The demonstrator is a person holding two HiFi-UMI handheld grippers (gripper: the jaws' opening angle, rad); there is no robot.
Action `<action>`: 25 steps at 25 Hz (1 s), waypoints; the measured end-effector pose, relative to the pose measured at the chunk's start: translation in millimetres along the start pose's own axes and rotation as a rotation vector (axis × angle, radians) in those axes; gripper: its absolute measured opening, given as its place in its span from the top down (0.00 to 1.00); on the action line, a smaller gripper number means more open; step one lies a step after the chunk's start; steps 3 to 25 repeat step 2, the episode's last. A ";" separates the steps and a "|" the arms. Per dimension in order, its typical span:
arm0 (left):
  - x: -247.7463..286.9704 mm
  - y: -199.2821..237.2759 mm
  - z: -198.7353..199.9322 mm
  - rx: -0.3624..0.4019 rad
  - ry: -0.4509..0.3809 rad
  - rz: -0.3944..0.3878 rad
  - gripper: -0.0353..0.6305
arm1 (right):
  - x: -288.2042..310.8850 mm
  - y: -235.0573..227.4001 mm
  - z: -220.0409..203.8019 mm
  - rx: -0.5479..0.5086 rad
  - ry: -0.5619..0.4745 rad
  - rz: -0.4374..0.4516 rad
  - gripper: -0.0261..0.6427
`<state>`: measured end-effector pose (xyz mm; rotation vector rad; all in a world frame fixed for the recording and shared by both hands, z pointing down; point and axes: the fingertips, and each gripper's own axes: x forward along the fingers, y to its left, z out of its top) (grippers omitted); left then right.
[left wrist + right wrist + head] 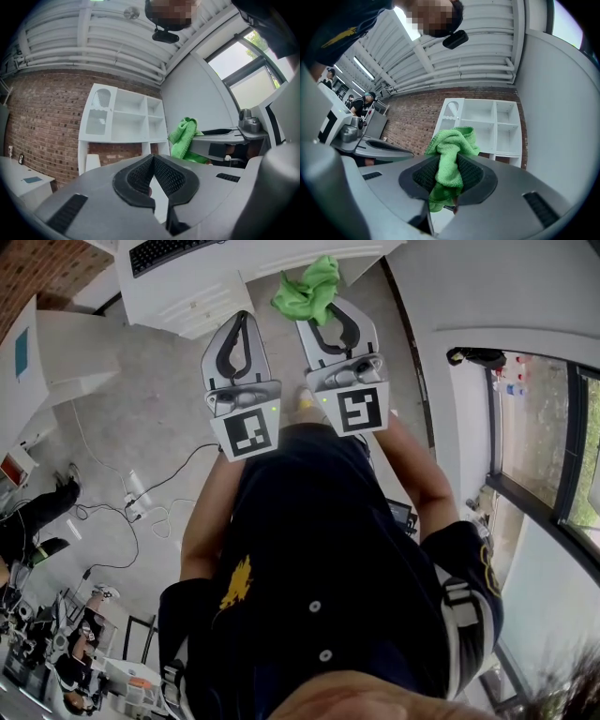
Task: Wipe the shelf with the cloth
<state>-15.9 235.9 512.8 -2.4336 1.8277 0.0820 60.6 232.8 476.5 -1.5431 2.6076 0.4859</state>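
Brick-walled room, bright. Two grey plastic grippers: the left gripper has its jaws pressed together on nothing, and the right gripper pinches one crumpled green terry cloth. Beyond stands one white, square-celled shelf against the red brick wall.

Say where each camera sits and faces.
Head view: on the head, facing steeply down; torso, forearms, left claw and right claw show.
Left gripper view: on the left claw, facing the white shelf; its shut, empty jaws show.
Right gripper view: on the right claw, facing that shelf; jaws clamp the green cloth.
Shared: shelf and cloth.
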 end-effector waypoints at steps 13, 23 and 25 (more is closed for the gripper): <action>-1.2 4.4 -1.9 0.010 0.019 0.006 0.93 | 6.2 4.8 1.4 -0.015 -0.012 0.026 0.83; -1.2 4.4 -1.9 0.010 0.019 0.006 0.93 | 6.2 4.8 1.4 -0.015 -0.012 0.026 0.83; -1.2 4.4 -1.9 0.010 0.019 0.006 0.93 | 6.2 4.8 1.4 -0.015 -0.012 0.026 0.83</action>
